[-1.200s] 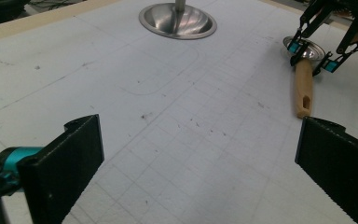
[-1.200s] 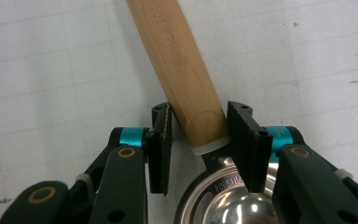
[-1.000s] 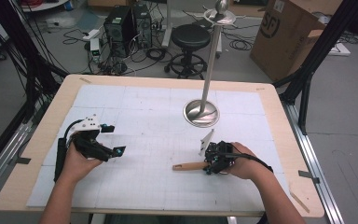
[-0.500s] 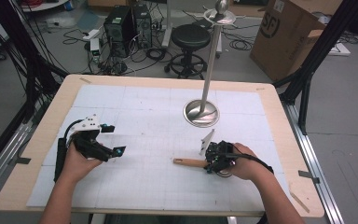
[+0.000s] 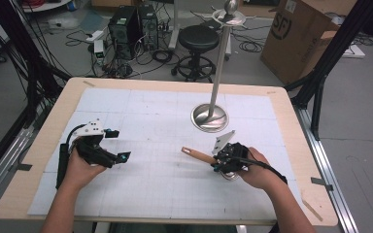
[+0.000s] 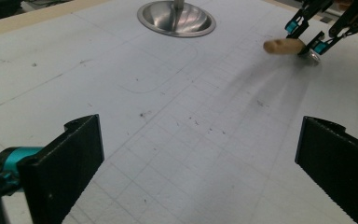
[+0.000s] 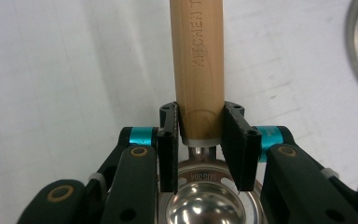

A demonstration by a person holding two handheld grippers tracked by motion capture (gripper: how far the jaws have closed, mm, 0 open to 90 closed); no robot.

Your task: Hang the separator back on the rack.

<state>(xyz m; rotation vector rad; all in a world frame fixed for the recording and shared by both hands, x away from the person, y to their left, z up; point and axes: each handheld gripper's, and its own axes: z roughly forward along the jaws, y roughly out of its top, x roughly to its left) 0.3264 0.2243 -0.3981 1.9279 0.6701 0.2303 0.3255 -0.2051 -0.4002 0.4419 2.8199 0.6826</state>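
While the right gripper (image 5: pixel 222 162) clamps the wooden handle of a small metal ladle (image 7: pixel 199 84), its jaws closed on the wood at the end nearest the bowl, the left gripper (image 5: pixel 118 145) rests at the left of the tabletop (image 5: pixel 141 194) with its jaws spread wide and nothing between them. The ladle sits at the near right of the tabletop, handle pointing left and slightly far, its shiny bowl under the gripper body. A tall metal stand (image 5: pixel 210 116) with a round dished base rises just beyond it, toward the far side.

Risks, as judged from this pose: the grip falls close to the joint between handle and bowl, so the long free end of the handle could swing or droop when lifted, and the round wood could roll between the flat pads if the pressure is uneven. A lift toward the far side could also knock the handle against the stand's post or base, which sits near.

Legible writing: the handle carries stamped capitals reading "KITCHEN T", the rest running out of the right gripper view. The metal rim below the jaws bears a stamp that appears to read "SUS 304". A cardboard box (image 5: pixel 301 34) on the floor at far right shows a printed mark with the letters "SF".
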